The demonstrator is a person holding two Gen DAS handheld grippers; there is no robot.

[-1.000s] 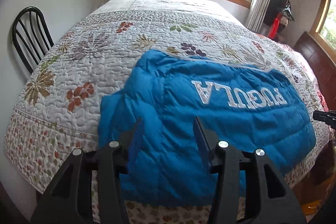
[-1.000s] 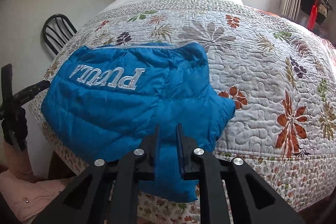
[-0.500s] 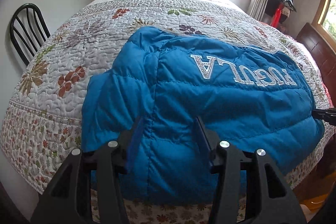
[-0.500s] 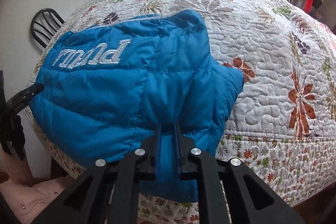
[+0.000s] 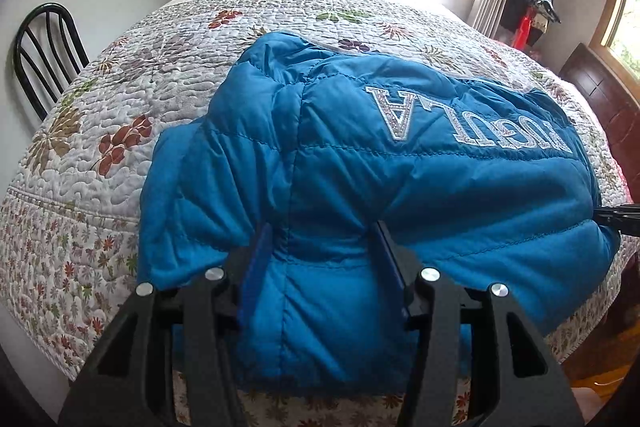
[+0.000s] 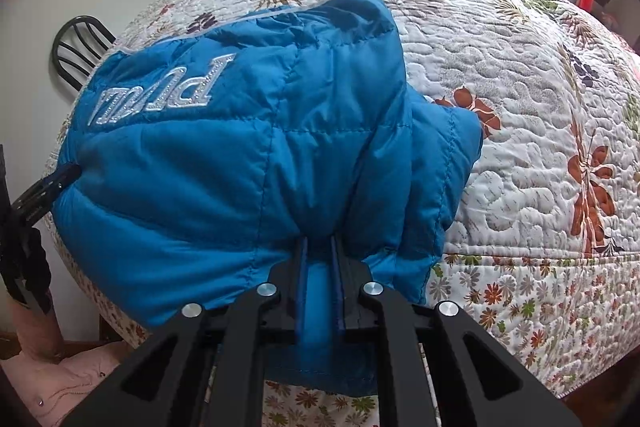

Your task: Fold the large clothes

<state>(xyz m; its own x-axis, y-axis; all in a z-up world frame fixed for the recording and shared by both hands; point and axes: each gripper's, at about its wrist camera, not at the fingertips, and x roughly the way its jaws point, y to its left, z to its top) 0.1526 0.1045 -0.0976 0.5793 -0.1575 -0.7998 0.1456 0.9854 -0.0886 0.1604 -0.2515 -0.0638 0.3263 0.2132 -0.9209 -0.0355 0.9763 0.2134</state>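
Note:
A blue quilted puffer jacket [image 5: 360, 155] with silver letters lies on the bed's near edge, its hem hanging over the side; it also fills the right wrist view [image 6: 248, 155]. My left gripper [image 5: 322, 247] has its jaws wide apart around a bunched fold of the jacket's hem. My right gripper [image 6: 319, 251] is shut on the jacket's hem, with blue fabric pinched between its fingers. The right gripper's tip shows at the left wrist view's right edge [image 5: 616, 217], and the left gripper shows at the right wrist view's left edge [image 6: 44, 187].
The bed carries a white quilt [image 5: 160, 75] with a leaf and flower print. A black metal chair [image 5: 40, 47] stands by the wall at the bed's left. A dark wooden headboard [image 5: 600, 87] is at the right. A pink garment [image 6: 60, 379] lies on the floor.
Both grippers have moved forward and up, pushing the jacket's hem over the bed so the fabric bunches. The left gripper's jaws stay apart; the right stays shut on the hem.

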